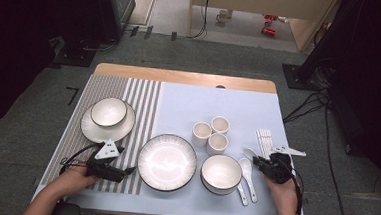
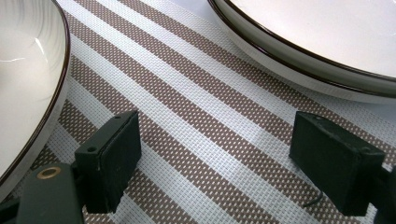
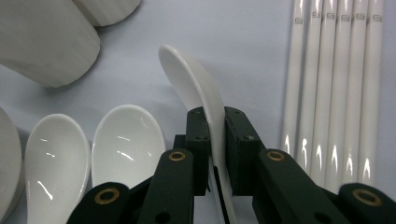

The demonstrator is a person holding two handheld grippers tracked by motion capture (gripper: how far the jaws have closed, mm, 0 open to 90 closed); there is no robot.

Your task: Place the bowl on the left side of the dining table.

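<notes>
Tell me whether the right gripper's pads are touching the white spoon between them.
Touching. The right gripper view shows it plainly: the right gripper has both black pads pressed against the sides of the white spoon, which stands on edge between them with no gap.

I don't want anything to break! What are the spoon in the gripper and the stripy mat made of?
The spoon in the right gripper looks like glazed white ceramic: smooth, with shiny highlights, so likely breakable. The striped placemat looks like woven plastic or fabric mesh: a fine dotted weave shows, matte, brown and white.
</notes>
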